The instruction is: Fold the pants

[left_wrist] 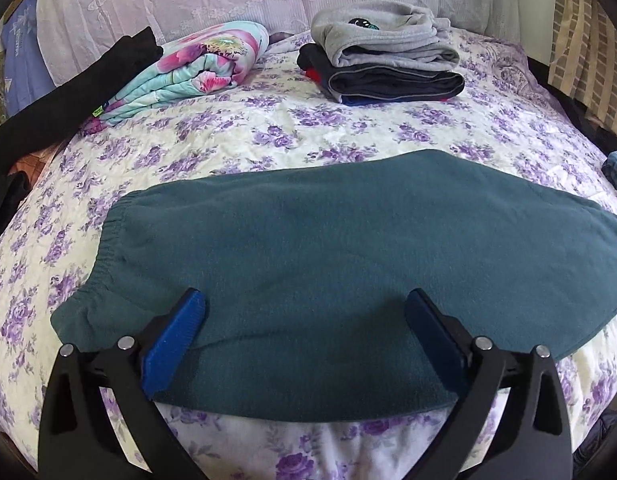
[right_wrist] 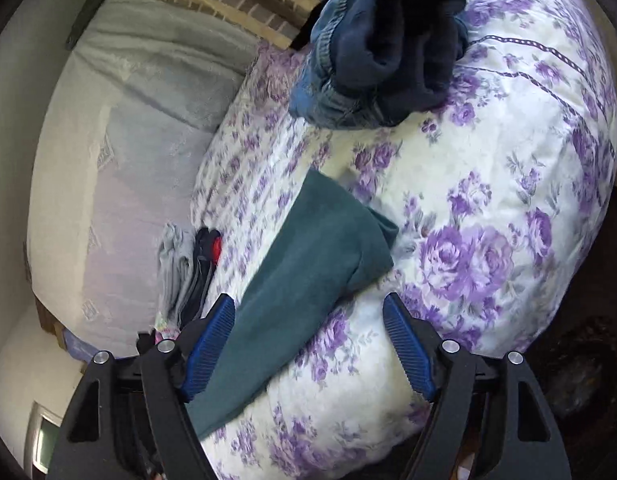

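Teal fleece pants (left_wrist: 328, 264) lie flat across the near part of the bed, elastic waistband at the left. My left gripper (left_wrist: 306, 300) is open, its blue pads (left_wrist: 176, 340) spread above the pants' near edge. In the right wrist view the pants' leg end (right_wrist: 308, 272) runs up the middle. My right gripper (right_wrist: 308, 312) is open, one pad at the cloth's edge, the other over the bedspread, holding nothing.
The bed has a purple floral spread (left_wrist: 268, 128). A stack of folded clothes (left_wrist: 384, 60) and a folded floral quilt (left_wrist: 188, 68) lie at the back. Black garments (left_wrist: 68, 96) hang at the left. Bunched denim and navy clothing (right_wrist: 384, 44) lies at the bed's far corner.
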Demonstrator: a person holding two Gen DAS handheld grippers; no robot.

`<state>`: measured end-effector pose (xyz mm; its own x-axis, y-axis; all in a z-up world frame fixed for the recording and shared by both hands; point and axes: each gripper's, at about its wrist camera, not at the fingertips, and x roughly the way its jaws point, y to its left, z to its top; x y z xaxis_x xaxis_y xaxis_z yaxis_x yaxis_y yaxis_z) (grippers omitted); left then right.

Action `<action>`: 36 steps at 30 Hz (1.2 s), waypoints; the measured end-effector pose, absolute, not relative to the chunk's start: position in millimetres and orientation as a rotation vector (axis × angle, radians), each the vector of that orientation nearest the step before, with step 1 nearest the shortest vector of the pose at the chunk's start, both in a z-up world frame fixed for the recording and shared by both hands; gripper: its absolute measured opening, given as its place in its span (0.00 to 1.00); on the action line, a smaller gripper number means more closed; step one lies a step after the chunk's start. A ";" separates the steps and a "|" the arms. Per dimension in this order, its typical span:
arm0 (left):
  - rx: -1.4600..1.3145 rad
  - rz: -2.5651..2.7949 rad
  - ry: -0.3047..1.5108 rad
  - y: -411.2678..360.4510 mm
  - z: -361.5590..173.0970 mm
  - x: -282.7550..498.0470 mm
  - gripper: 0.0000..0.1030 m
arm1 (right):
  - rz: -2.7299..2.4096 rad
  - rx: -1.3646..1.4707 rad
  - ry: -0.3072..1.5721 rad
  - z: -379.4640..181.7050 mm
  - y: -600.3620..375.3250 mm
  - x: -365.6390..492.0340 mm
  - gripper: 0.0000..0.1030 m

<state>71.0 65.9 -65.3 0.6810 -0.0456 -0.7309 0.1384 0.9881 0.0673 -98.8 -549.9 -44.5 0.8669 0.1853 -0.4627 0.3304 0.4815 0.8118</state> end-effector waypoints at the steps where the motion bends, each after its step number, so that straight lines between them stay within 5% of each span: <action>1: 0.127 -0.100 0.817 64.6 -66.0 71.1 0.96 | -0.093 1.095 0.513 -47.3 -551.9 -98.2 0.75; 13: 0.117 -0.102 0.804 66.0 -66.1 70.0 0.96 | -0.147 0.989 0.383 -35.2 -543.3 -76.2 0.72; 15: 0.112 -0.104 0.805 66.3 -65.5 70.5 0.96 | -0.181 0.993 0.424 -45.2 -548.5 -72.2 0.56; 18: 0.074 -0.114 0.804 69.8 -62.4 69.9 0.96 | -0.209 0.985 0.431 -45.8 -549.1 -73.6 0.49; 21: -0.003 -0.151 0.794 73.1 -53.2 69.7 0.96 | -0.219 1.003 0.437 -46.9 -554.2 -74.8 0.17; 22: -0.016 -0.162 0.789 73.3 -50.7 69.0 0.96 | -0.212 1.009 0.437 -47.2 -554.4 -74.4 0.14; 36: -0.100 -0.137 0.727 103.9 -30.9 50.7 0.96 | -0.090 0.296 0.528 56.7 -412.6 -6.4 0.10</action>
<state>50.7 103.9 -30.9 0.7386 -0.1593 -0.6550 0.0898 0.9863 -0.1387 -6.4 -412.6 56.7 0.8610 -0.0091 -0.5084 0.1607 0.9534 0.2552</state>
